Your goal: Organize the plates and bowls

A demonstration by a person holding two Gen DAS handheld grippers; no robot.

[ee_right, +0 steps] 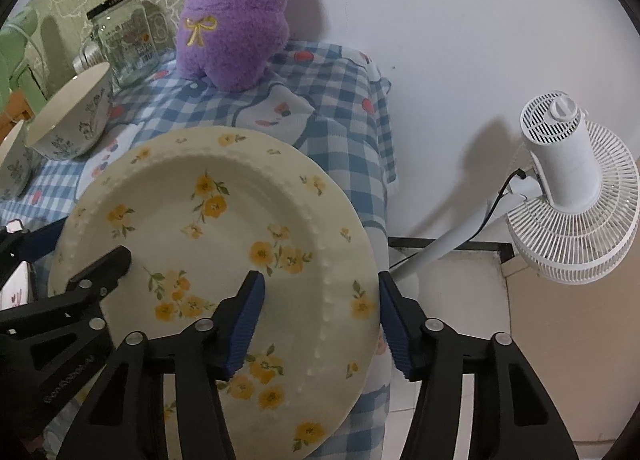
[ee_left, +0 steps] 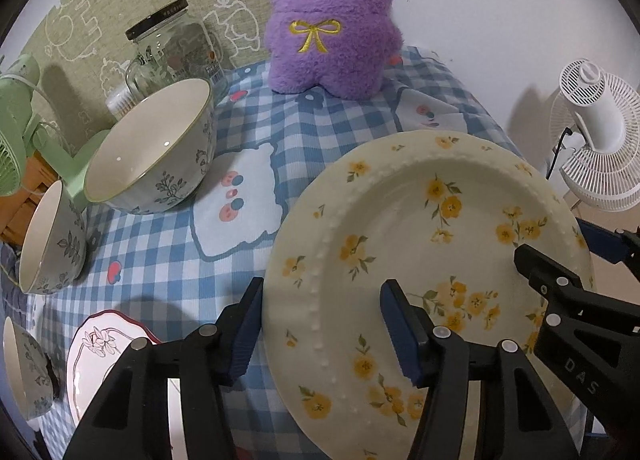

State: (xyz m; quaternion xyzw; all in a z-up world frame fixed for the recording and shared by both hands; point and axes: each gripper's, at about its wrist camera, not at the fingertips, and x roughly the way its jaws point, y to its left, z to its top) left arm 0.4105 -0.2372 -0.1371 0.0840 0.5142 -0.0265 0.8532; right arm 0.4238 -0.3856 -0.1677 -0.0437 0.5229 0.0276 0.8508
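A cream plate (ee_left: 400, 228) with yellow flowers lies on the checked tablecloth (ee_left: 168, 260), near its right edge. My left gripper (ee_left: 322, 330) straddles the plate's left rim: one blue pad (ee_left: 244, 332) sits against the outer edge, the other hovers over the plate's inside, with a wide gap between them. My right gripper (ee_right: 318, 324) straddles the right rim of the plate (ee_right: 216, 220) the same way, and it shows in the left wrist view too (ee_left: 560, 248). A large floral bowl (ee_left: 152, 148) and two smaller bowls (ee_left: 48, 240) stand at the left.
A small red-rimmed plate (ee_left: 104, 352) lies at the near left. A purple plush toy (ee_left: 332, 20) and a glass jar (ee_left: 176, 48) stand at the back. A green fan (ee_left: 16, 132) is at the far left, and a white fan (ee_right: 568, 188) stands beyond the table's right edge.
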